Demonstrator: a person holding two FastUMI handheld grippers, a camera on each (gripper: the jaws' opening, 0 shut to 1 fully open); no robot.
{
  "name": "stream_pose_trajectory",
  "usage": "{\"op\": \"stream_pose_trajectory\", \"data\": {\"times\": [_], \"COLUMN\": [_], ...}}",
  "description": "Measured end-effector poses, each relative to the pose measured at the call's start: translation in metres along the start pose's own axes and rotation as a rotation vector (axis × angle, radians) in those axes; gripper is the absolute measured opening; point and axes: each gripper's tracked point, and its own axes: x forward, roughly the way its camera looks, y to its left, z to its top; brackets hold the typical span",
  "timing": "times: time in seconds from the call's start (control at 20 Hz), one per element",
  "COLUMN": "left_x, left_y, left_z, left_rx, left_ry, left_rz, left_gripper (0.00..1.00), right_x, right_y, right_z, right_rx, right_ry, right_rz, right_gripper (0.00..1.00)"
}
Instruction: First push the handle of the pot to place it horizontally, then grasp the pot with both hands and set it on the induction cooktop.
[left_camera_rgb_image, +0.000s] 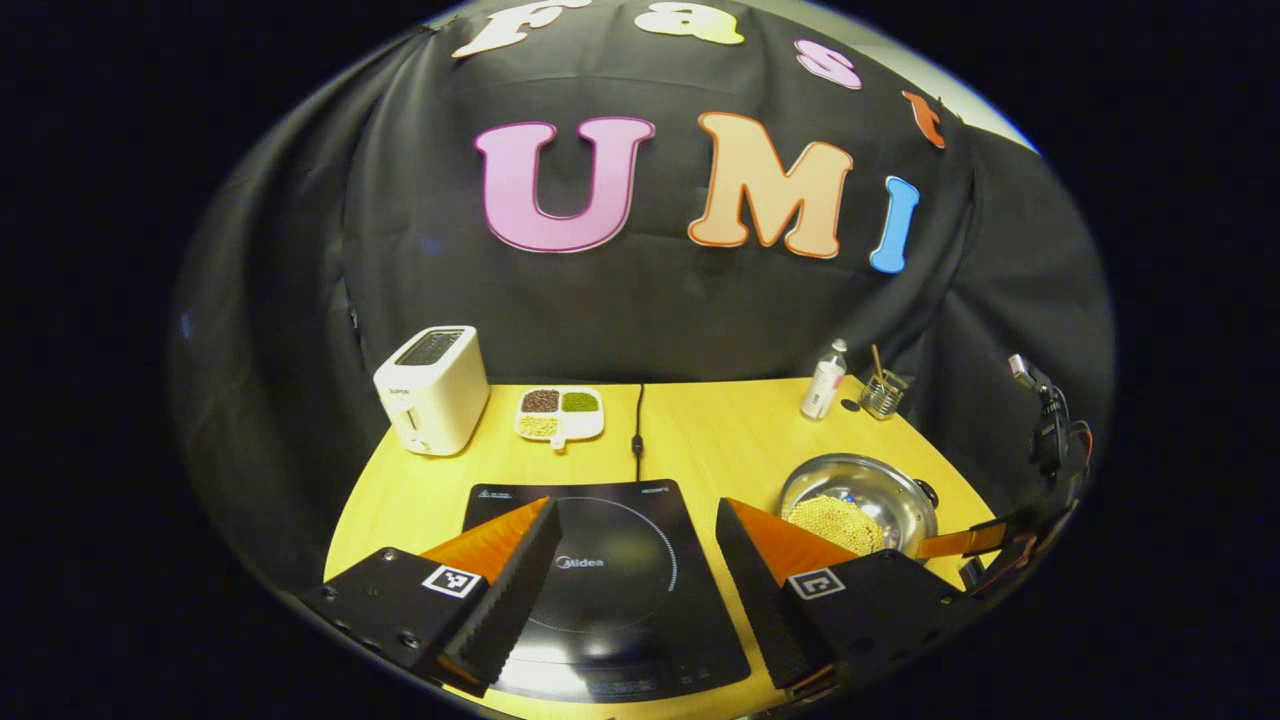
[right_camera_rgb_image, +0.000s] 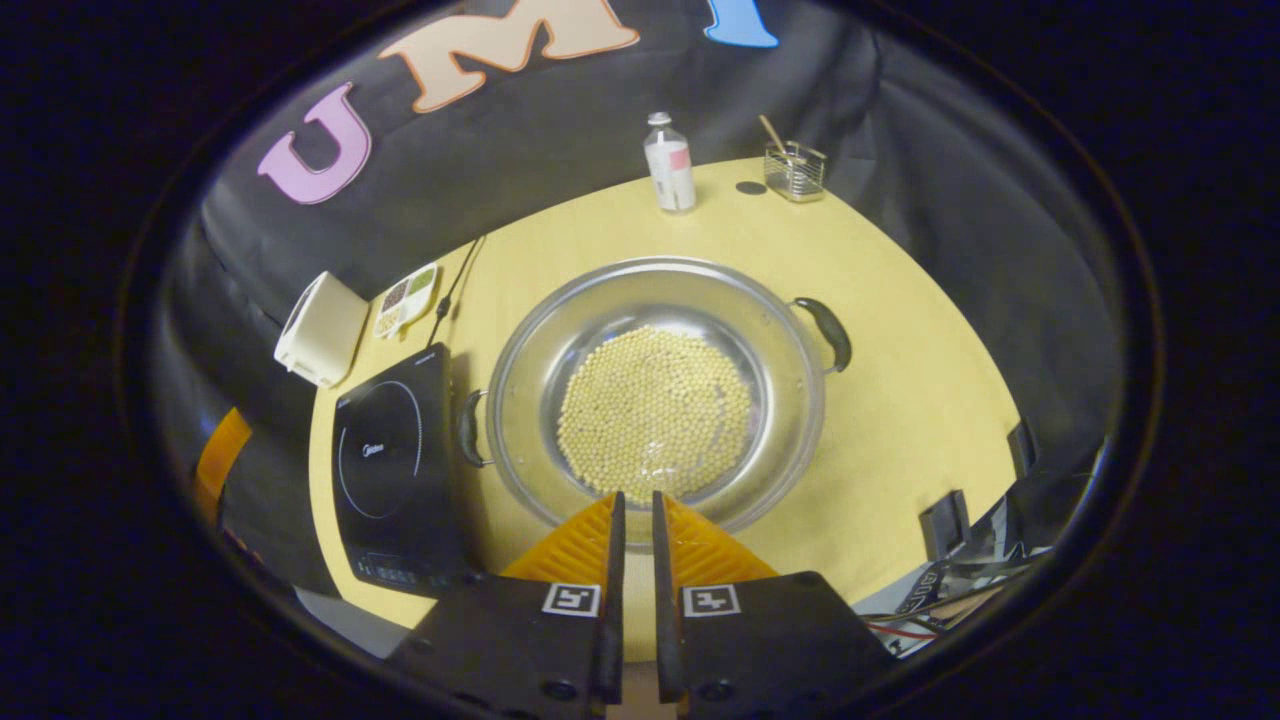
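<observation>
With right gripper (right_camera_rgb_image: 634, 520) nearly closed on nothing above near rim of pot (right_camera_rgb_image: 655, 395) at frame centre, and left gripper (left_camera_rgb_image: 635, 530) spread wide over cooktop (left_camera_rgb_image: 610, 570), nudge upper-right handle (right_camera_rgb_image: 826, 332) sideways, gently, keeping beans (right_camera_rgb_image: 655, 412) unspilled.

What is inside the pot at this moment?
The pot holds a flat layer of small pale yellow beans covering the middle of its base, with bare metal showing around them. Whatever lies beneath the beans is hidden, and the right tongs cover the near rim.
</observation>
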Motion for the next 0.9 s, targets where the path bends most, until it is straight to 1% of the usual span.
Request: {"op": "stream_pose_trajectory", "data": {"times": [0.05, 0.25, 0.3, 0.35, 0.4, 0.45, 0.5, 0.65, 0.7, 0.75, 0.8, 0.9], "left_x": [0.004, 0.023, 0.026, 0.031, 0.035, 0.039, 0.043, 0.056, 0.061, 0.066, 0.071, 0.083], "left_y": [-0.010, -0.052, -0.063, -0.073, -0.081, -0.089, -0.097, -0.109, -0.110, -0.112, -0.114, -0.120], "left_z": [-0.001, -0.008, -0.012, -0.016, -0.024, -0.030, -0.037, -0.059, -0.066, -0.070, -0.075, -0.089], "left_rx": [-0.001, -0.030, -0.043, -0.057, -0.074, -0.091, -0.106, -0.136, -0.144, -0.155, -0.166, -0.185], "left_ry": [0.011, 0.060, 0.079, 0.104, 0.131, 0.156, 0.185, 0.285, 0.316, 0.341, 0.366, 0.432], "left_rz": [-0.005, -0.024, -0.030, -0.034, -0.040, -0.051, -0.063, -0.080, -0.082, -0.084, -0.088, -0.109], "left_gripper": [0.95, 0.96, 0.96, 0.96, 0.96, 0.96, 0.96, 0.96, 0.96, 0.96, 0.96, 0.96], "right_x": [0.002, 0.012, 0.017, 0.022, 0.025, 0.029, 0.033, 0.049, 0.053, 0.057, 0.061, 0.071], "right_y": [-0.007, -0.042, -0.050, -0.059, -0.066, -0.073, -0.082, -0.108, -0.113, -0.118, -0.122, -0.131], "right_z": [0.004, 0.022, 0.028, 0.034, 0.042, 0.050, 0.058, 0.086, 0.094, 0.100, 0.105, 0.108], "right_rx": [-0.001, -0.023, -0.033, -0.041, -0.051, -0.062, -0.080, -0.125, -0.133, -0.137, -0.139, -0.143], "right_ry": [0.009, 0.047, 0.059, 0.069, 0.075, 0.081, 0.090, 0.102, 0.106, 0.114, 0.125, 0.171], "right_rz": [0.014, 0.044, 0.055, 0.065, 0.078, 0.088, 0.093, 0.102, 0.112, 0.122, 0.136, 0.155], "right_gripper": [0.14, 0.84, 1.00, 1.00, 0.94, 0.94, 1.00, 1.00, 0.94, 0.94, 1.00, 1.00]}}
